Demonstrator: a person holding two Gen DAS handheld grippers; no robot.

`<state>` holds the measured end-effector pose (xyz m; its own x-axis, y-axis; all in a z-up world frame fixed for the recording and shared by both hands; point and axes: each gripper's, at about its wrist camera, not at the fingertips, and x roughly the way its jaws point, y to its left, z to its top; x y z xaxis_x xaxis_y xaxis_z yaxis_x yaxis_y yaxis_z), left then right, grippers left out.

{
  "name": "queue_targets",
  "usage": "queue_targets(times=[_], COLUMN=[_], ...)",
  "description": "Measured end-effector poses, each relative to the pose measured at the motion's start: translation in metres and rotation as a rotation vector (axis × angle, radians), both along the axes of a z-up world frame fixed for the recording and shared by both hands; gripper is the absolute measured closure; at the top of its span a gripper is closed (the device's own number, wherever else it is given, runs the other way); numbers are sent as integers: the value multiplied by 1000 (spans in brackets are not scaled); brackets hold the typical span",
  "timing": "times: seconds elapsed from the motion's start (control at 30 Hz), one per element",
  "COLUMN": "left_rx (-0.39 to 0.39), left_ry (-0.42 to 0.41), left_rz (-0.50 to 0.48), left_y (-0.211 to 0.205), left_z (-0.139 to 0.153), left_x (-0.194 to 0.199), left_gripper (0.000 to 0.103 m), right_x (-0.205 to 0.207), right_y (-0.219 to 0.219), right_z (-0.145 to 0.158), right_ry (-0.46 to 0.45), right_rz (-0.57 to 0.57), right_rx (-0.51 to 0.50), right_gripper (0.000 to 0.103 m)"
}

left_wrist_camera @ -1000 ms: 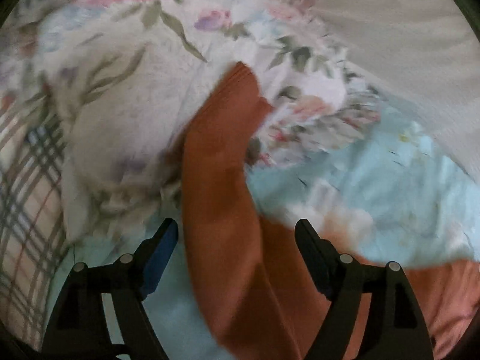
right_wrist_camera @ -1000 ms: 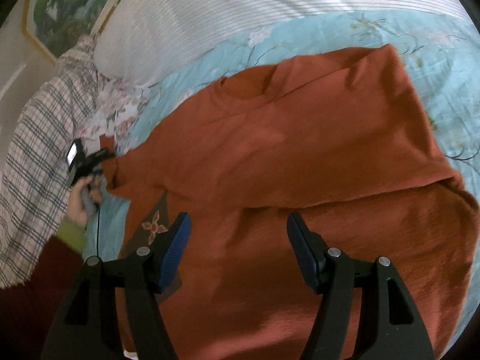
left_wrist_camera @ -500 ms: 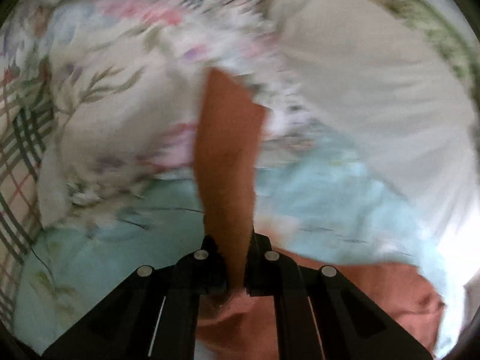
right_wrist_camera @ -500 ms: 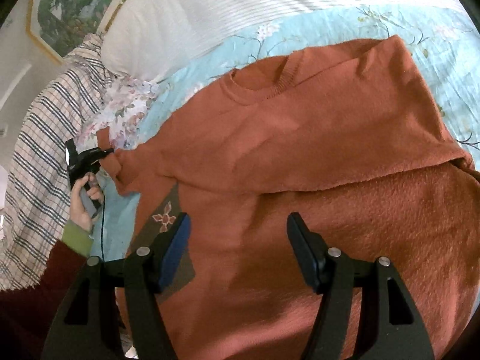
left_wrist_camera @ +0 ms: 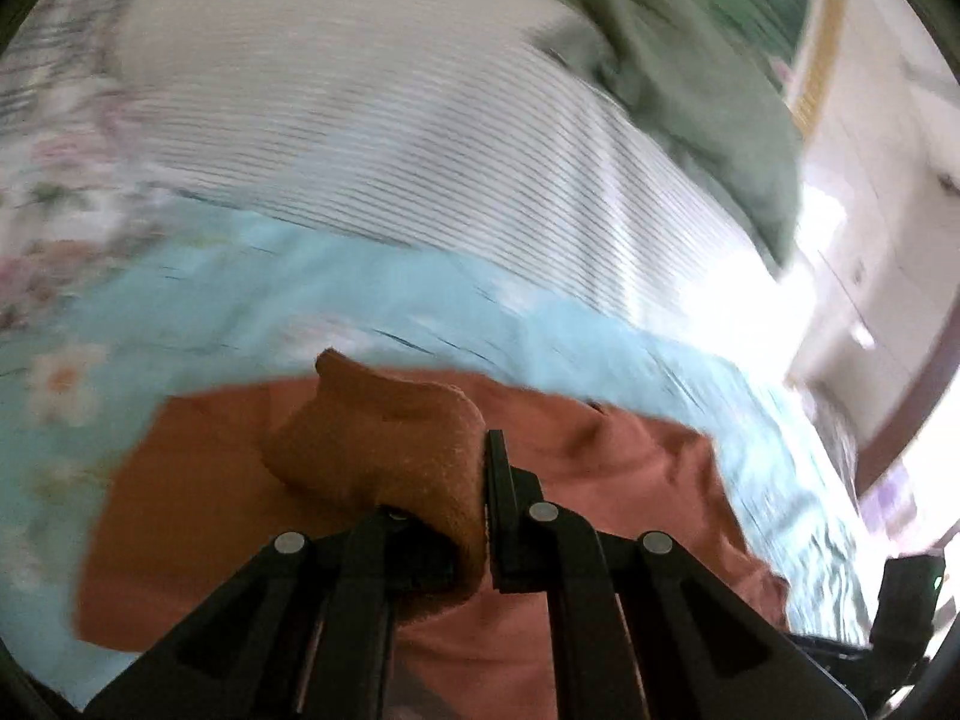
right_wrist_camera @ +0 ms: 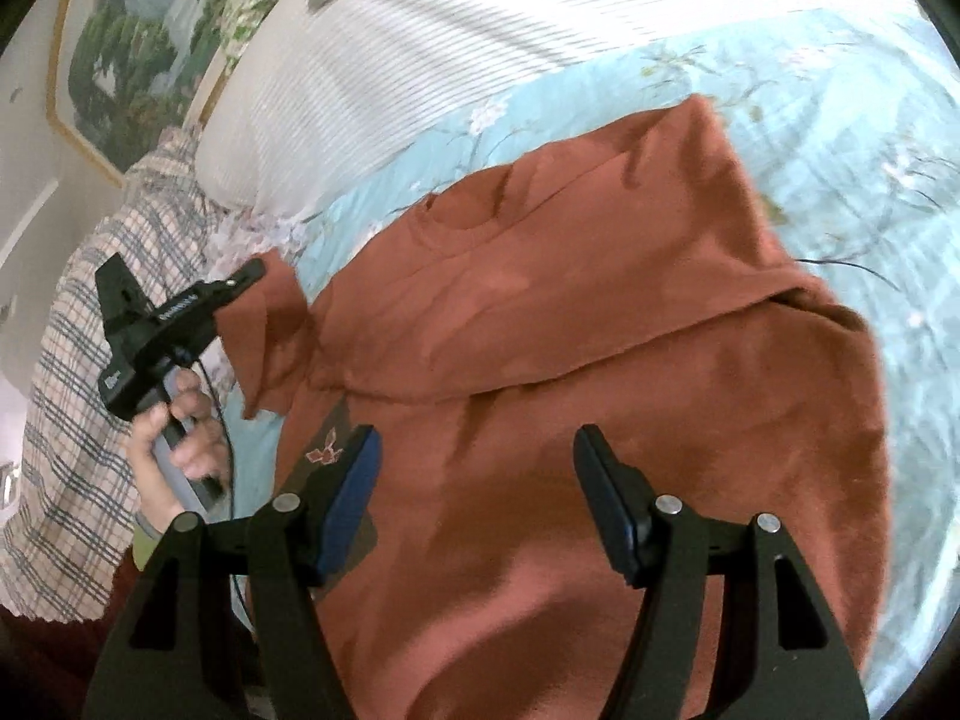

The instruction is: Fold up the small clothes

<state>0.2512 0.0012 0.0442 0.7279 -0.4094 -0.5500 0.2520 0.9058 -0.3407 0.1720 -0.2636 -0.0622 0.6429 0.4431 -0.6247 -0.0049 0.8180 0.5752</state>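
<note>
A rust-orange sweater [right_wrist_camera: 570,312] lies spread on a light blue floral bedsheet [right_wrist_camera: 840,138], its right side folded over the body. My left gripper [left_wrist_camera: 480,480] is shut on the sweater's left sleeve cuff [left_wrist_camera: 384,438] and holds it lifted above the sweater's body [left_wrist_camera: 600,480]. In the right wrist view the left gripper [right_wrist_camera: 249,273] shows at the left with the sleeve [right_wrist_camera: 270,336] hanging from it. My right gripper [right_wrist_camera: 474,480] is open and empty, hovering over the sweater's lower half.
A white striped pillow [right_wrist_camera: 450,42] lies at the head of the bed. A plaid blanket [right_wrist_camera: 78,390] and a floral cloth [left_wrist_camera: 54,180] lie to the left. A green cloth [left_wrist_camera: 690,84] sits behind the pillow. A framed picture [right_wrist_camera: 126,54] hangs on the wall.
My left gripper closed on the sleeve cuff, then lifted and swung it right, toward the sweater's body. My right gripper stayed open over the sweater, shifting only slightly.
</note>
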Motion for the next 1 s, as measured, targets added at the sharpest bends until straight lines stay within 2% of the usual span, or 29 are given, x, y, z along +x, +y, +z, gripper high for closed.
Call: queue_targets(times=[0.13, 0.23, 0.33, 0.4, 0.47, 0.53, 0.63, 0.7, 0.87, 1.0], left_rx=[86, 135, 212, 237, 227, 221, 223, 230, 243, 302], left_ry=[35, 71, 108, 139, 161, 172, 150, 147, 160, 149], left_rz=[-113, -187, -213, -220, -232, -233, -237, -227, -192, -8], left_y=[-73, -112, -136, -145, -146, -142, -128, -115, -61, 0], left_z=[-28, -54, -78, -91, -97, -96, -88, -84, -82, -83], left_x=[6, 10, 16, 16, 15, 8, -11, -26, -60, -76], left_gripper=[97, 97, 95, 93, 82, 50, 37, 31, 31, 31], right_x=[-8, -14, -18, -20, -20, -18, -11, -2, 29, 65], right_y=[-17, -27, -34, -38, -40, -39, -34, -25, 3, 34], right_z=[-2, -2, -1, 0, 2, 3, 4, 5, 3, 8], right_ry=[4, 1, -3, -7, -12, -15, -17, -18, -13, -18], right_rz=[-40, -60, -77, -87, -91, -90, -73, -51, 33, 105], right_rx=[17, 24, 25, 27, 29, 28, 29, 25, -13, -79], right_gripper=[36, 36, 36, 36, 36, 36, 36, 36, 36, 36])
